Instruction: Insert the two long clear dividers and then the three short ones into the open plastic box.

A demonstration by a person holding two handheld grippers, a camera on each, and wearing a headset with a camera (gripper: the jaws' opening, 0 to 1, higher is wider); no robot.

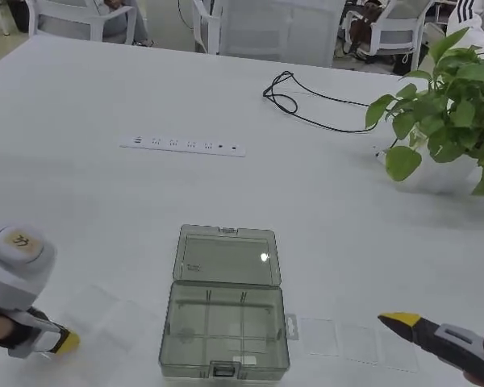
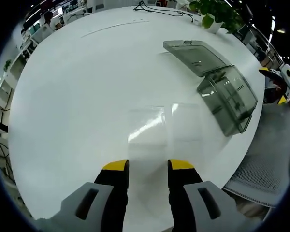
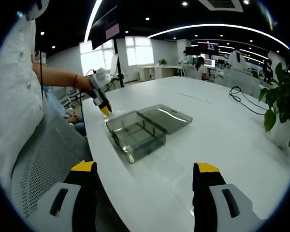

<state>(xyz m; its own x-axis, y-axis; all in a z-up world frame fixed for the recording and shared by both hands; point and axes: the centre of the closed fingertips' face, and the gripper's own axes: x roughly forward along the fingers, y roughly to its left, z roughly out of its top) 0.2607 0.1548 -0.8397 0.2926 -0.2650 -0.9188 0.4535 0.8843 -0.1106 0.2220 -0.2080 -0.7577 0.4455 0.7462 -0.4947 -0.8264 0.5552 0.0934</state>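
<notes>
An open plastic box [image 1: 223, 326] is seen near the front edge of a white desk [image 1: 105, 201], its lid laid back flat on the far side. The left tongs [image 2: 149, 165] are held low over the desk with a modest gap between their yellow tips and nothing gripped. Just ahead of them two long clear dividers [image 2: 157, 126] lie flat side by side, to the left of the box. The right tongs [image 3: 145, 167] are spread wide and empty above the desk on the box's other side, where three short clear dividers [image 1: 359, 342] are laid out in a row. Whether any panel is already seated inside the box cannot be told, but with both long sheets on the desk the first step is judged to be only at the approach: a long divider is to be picked up by the left tongs. A thin edge must be caught off the flat surface, then the sheet turned upright and lined up with the box's slots. A power strip [image 1: 181, 146] and a potted plant [image 1: 448, 105] are set well apart at the back.
</notes>
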